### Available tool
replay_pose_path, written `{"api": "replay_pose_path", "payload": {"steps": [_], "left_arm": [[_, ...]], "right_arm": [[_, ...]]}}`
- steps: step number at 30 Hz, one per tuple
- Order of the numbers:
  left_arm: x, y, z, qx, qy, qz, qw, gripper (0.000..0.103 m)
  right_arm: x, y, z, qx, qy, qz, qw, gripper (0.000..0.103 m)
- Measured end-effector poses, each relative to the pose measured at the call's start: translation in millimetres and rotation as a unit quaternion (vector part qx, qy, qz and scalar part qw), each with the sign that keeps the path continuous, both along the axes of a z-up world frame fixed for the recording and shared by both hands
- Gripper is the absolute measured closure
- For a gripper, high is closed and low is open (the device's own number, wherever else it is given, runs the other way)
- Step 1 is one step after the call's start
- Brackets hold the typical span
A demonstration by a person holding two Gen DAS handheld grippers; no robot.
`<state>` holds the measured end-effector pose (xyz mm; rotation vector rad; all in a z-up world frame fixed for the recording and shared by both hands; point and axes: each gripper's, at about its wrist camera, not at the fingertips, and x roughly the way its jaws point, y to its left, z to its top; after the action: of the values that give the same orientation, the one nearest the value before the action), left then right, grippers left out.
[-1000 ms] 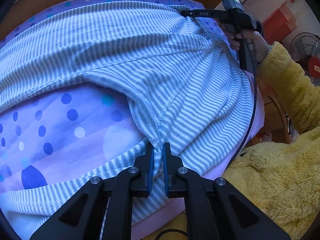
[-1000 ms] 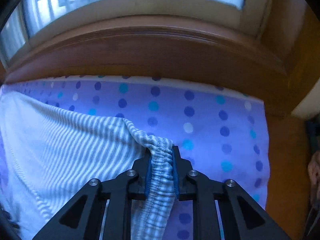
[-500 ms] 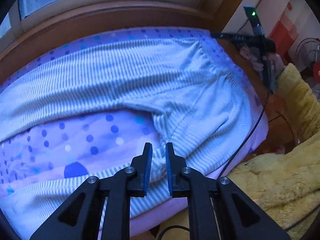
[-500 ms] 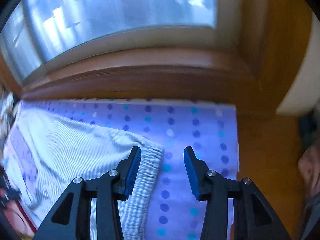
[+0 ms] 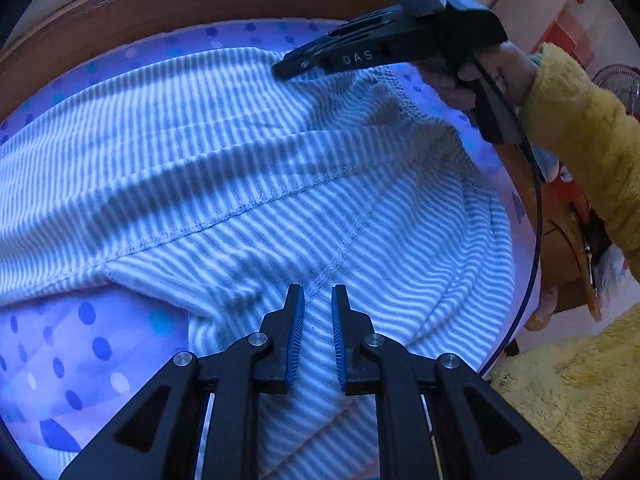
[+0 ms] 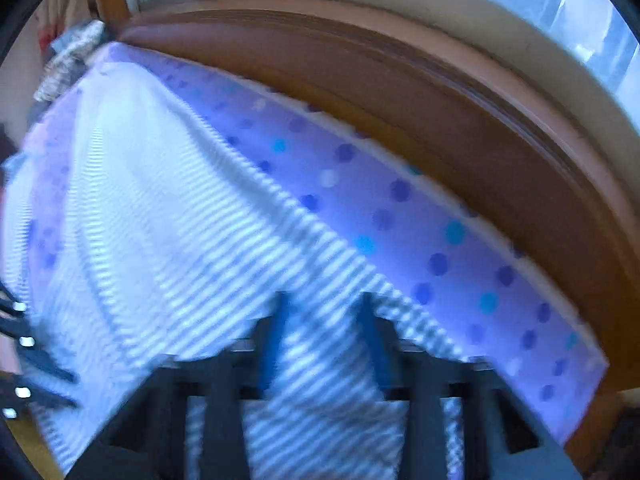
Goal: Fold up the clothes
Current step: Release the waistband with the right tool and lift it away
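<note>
Striped trousers [image 5: 240, 152] in pale blue and white lie spread on a purple polka-dot bed sheet [image 5: 80, 340], close to a brown wooden ledge [image 5: 160, 4] under a window [image 6: 580, 20]. Their long axis runs roughly parallel to that ledge. In the left wrist view it goes from left to right. The gathered waistband [image 5: 404, 96] is at the right end, and the 2 legs stretch away to the left, out of the picture. The fabric is rumpled, with a stitched seam crossing it diagonally and a fold of 1 leg lying over the other.

The left tool [image 5: 318, 292] points steeply down at the near side of the trousers, where the seams meet. Its jaws stand slightly apart and the striped cloth shows flat in the narrow gap below them, not pinched.

The right tool [image 6: 322, 302] sits at the far edge near the waistband, held by a hand [image 5: 480, 76] in a fluffy yellow sleeve [image 5: 580, 128]. A black cable [image 5: 536, 200] trails down from it. Its own view is blurred. Its jaws are closing, with striped cloth between the blue pads [image 6: 272, 344], which stand apart from each other.
</note>
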<state>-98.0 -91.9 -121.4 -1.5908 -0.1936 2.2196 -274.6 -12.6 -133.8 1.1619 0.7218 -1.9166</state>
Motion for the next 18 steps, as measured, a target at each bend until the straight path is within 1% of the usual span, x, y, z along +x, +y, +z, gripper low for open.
{"api": "replay_pose_path", "payload": {"steps": [1, 4, 6, 7, 8, 9, 10, 11, 13, 14, 16, 18], "left_arm": [[1, -1, 0, 0.004, 0.0, 0.006, 1.0, 0.09], [2, -5, -1, 0.015, -0.006, 0.019, 0.9997, 0.09], [4, -4, -1, 0.012, -0.006, 0.023, 0.9996, 0.09], [5, -2, 0, 0.009, -0.005, 0.024, 0.9996, 0.09], [6, -2, 0, 0.007, -0.005, 0.024, 0.9997, 0.09], [7, -1, 1, 0.005, -0.004, 0.023, 0.9997, 0.09], [7, -1, 0, 0.007, -0.005, 0.025, 0.9997, 0.09], [7, -2, 0, 0.009, -0.006, 0.027, 0.9996, 0.09], [7, -4, 0, 0.015, -0.008, 0.031, 0.9994, 0.09], [8, -5, 0, 0.019, -0.009, 0.033, 0.9992, 0.09], [9, -6, 1, 0.022, -0.011, 0.036, 0.9991, 0.09], [10, -6, 1, 0.02, -0.01, 0.036, 0.9991, 0.09]], "right_arm": [[1, -1, 1, -0.003, 0.001, -0.001, 1.0, 0.1], [-9, -1, 1, -0.015, 0.008, -0.026, 1.0, 0.1], [-28, 1, 3, -0.033, 0.022, -0.073, 0.997, 0.102], [-40, 4, 4, -0.045, 0.019, -0.099, 0.994, 0.102], [-47, 4, 3, -0.049, 0.016, -0.113, 0.992, 0.102], [-55, 3, 1, -0.044, 0.028, -0.129, 0.99, 0.103], [-59, 1, -1, -0.019, 0.069, -0.145, 0.987, 0.103], [-66, 1, -4, -0.005, 0.09, -0.154, 0.984, 0.103], [-71, 6, -4, -0.021, 0.075, -0.158, 0.984, 0.103], [-68, 8, 0, -0.033, 0.066, -0.15, 0.986, 0.103], [-53, 10, 9, -0.067, 0.016, -0.116, 0.991, 0.103], [-38, 12, 17, -0.097, -0.03, -0.081, 0.992, 0.102]]}}
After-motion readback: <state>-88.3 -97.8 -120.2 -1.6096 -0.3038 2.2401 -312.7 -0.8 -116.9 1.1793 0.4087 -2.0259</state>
